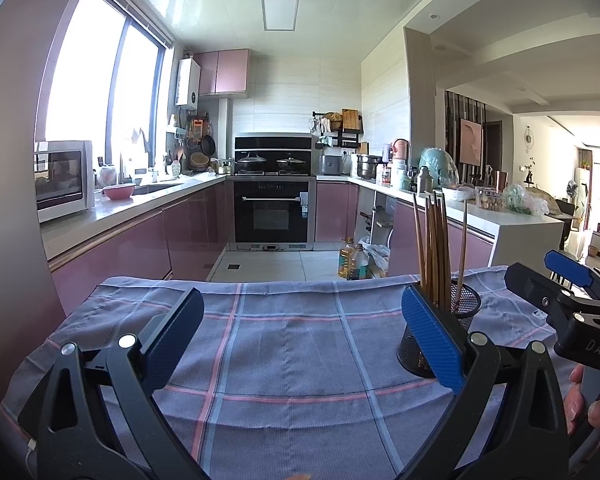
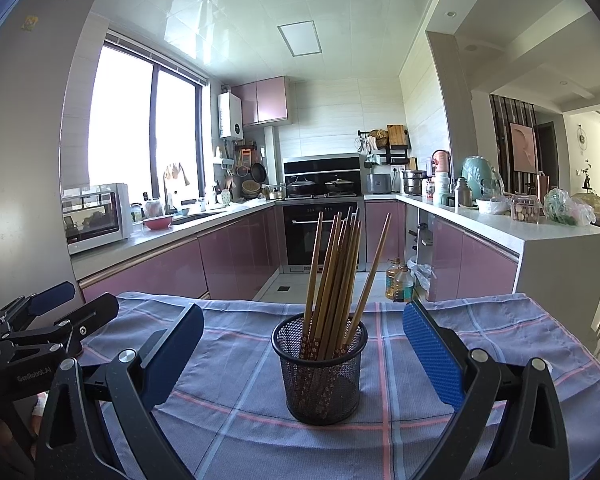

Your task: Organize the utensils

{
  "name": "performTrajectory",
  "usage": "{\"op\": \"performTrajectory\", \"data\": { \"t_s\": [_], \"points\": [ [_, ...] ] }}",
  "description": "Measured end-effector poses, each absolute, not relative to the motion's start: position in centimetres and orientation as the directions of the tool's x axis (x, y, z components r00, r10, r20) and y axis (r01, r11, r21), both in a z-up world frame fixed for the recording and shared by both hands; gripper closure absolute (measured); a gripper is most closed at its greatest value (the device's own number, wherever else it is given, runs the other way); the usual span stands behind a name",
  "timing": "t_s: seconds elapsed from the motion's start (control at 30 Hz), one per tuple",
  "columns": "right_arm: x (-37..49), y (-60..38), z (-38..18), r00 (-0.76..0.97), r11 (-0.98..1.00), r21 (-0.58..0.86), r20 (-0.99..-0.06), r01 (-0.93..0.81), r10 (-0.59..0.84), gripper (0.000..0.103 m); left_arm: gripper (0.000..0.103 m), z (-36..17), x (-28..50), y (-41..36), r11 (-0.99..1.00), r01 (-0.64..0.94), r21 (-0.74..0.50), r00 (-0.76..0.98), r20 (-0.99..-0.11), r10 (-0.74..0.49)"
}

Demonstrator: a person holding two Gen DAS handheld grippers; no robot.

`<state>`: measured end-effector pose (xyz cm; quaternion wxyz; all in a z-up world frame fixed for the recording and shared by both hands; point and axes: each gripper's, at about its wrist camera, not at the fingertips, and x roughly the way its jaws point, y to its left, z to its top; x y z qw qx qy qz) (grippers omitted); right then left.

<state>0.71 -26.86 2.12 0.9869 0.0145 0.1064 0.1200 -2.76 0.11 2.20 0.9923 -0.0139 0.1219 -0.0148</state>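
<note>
A black mesh holder (image 2: pixel 320 372) stands upright on a blue checked cloth (image 2: pixel 240 360) and holds several wooden chopsticks (image 2: pixel 336 272), tips up. My right gripper (image 2: pixel 302 344) is open and empty, its blue pads wide to either side of the holder, just short of it. My left gripper (image 1: pixel 300 328) is open and empty over bare cloth (image 1: pixel 292 344); the holder (image 1: pixel 444 332) with its chopsticks (image 1: pixel 436 244) sits behind its right finger. Each gripper shows at the edge of the other's view: the right gripper (image 1: pixel 556 280), the left gripper (image 2: pixel 72 304).
The cloth covers a small table whose far edge (image 2: pixel 260 300) drops to the kitchen floor. Pink cabinets and counters run left and right, an oven (image 2: pixel 320 232) stands at the back. Oil bottles (image 2: pixel 398 280) stand on the floor to the right.
</note>
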Motion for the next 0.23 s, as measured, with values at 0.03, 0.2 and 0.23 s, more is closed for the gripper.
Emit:
{"op": "performTrajectory", "data": {
  "t_s": [0.03, 0.2, 0.23],
  "points": [
    [0.8, -26.9, 2.0, 0.949, 0.972, 0.049, -0.213, -0.229, 0.234, 0.006, 0.006, 2.1, -2.5, 0.1, 0.999, 0.02, -0.032, 0.967, -0.253, -0.027],
    [2.7, -29.2, 0.8, 0.934, 0.984, 0.041, -0.312, -0.172, 0.176, 0.006, 0.006, 1.0, -0.8, 0.8, 0.999, 0.012, -0.035, 0.939, -0.342, -0.023],
    [3.4, -30.2, 0.3, 0.927, 0.988, 0.043, -0.344, -0.147, 0.153, 0.006, 0.006, 0.7, -0.4, 1.0, 0.999, 0.005, -0.033, 0.934, -0.357, -0.016]
  ]
}}
